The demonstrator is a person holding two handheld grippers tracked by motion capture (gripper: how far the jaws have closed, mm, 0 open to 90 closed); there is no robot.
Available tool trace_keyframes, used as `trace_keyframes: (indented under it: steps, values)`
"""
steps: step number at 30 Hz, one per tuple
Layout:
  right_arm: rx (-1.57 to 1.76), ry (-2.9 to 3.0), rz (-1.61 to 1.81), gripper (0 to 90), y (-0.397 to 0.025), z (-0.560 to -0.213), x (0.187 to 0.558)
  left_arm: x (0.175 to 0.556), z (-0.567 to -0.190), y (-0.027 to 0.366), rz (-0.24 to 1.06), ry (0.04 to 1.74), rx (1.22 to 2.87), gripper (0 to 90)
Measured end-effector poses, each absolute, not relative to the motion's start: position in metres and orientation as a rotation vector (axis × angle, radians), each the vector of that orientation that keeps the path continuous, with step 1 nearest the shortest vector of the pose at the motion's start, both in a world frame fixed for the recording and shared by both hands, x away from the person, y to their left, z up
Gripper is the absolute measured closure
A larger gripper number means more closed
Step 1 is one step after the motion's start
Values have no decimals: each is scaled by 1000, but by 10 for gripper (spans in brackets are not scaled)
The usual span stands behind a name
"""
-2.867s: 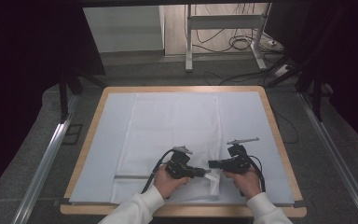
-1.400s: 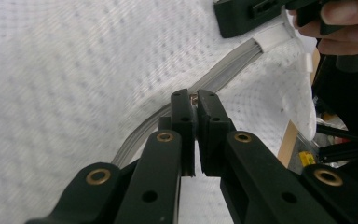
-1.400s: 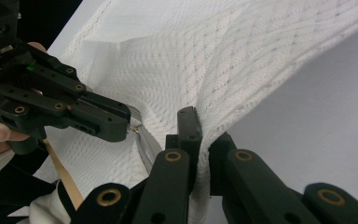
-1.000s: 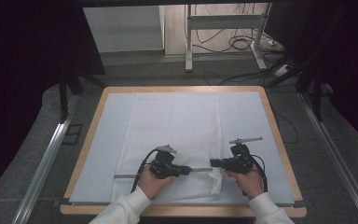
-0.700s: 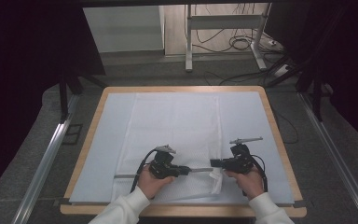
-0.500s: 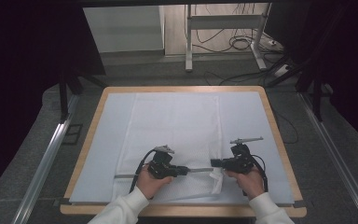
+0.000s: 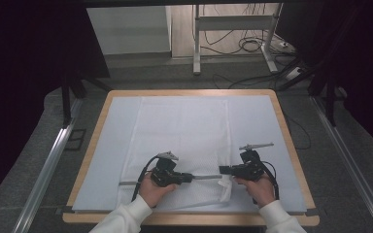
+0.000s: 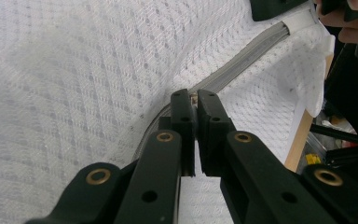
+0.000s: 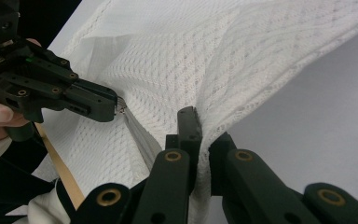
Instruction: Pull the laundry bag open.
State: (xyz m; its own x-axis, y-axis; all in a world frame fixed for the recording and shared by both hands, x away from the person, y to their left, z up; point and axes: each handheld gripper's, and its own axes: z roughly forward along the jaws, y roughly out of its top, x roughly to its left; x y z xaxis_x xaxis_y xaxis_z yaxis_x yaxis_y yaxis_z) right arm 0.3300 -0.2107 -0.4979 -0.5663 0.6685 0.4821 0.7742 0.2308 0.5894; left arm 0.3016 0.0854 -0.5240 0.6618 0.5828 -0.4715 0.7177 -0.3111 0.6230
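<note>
A white mesh laundry bag (image 7: 182,141) is seen spread flat on a pale blue mat (image 7: 257,126) that covers a wood-edged table (image 7: 282,121), its near end lying close to the table's front edge. Along that near end a grey zipper (image 7: 205,177) is stretched between two hand-held grippers. The left gripper (image 7: 183,177) is held low over the bag's near left part, and its jaws are closed to a hairline on a small metal piece at the zipper line (image 8: 193,99), apparently the slider. The right gripper (image 7: 222,170) is positioned at the bag's near right corner; its jaws are pinched on a bunched fold of the mesh (image 9: 204,135), which is lifted slightly off the mat there. The two grippers are pointed toward each other, with the taut zipper between them. The person's hands are wrapped around both handles, and white sleeves (image 7: 126,216) are shown at the bottom edge. Beyond the table, a grey floor is crossed by cables (image 7: 252,46) and the legs of a metal stand (image 7: 196,43), well apart from the work. Nothing is laid between the grippers and the bag.
</note>
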Motion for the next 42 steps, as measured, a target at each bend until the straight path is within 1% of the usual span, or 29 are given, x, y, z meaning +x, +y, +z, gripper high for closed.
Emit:
trace_keyframes:
  steps: [19, 28, 32, 35, 42]
  values:
    - [-1398, -2367, -1246, 882, -211, -499, 330, 300, -528, 94, -187, 1029, 2027, 875]
    - [-1399, -2365, -1244, 881, -212, -499, 331, 300, -530, 96, -202, 1040, 2015, 874]
    - [-1405, -2369, -1242, 882, -212, -499, 331, 299, -531, 98, -183, 1043, 2030, 875]
    - [-1410, -2365, -1247, 882, -213, -499, 331, 300, -532, 102, -205, 1054, 2013, 875]
    - [-1405, -2372, -1238, 881, -213, -499, 331, 298, -532, 107, -181, 1062, 2023, 875]
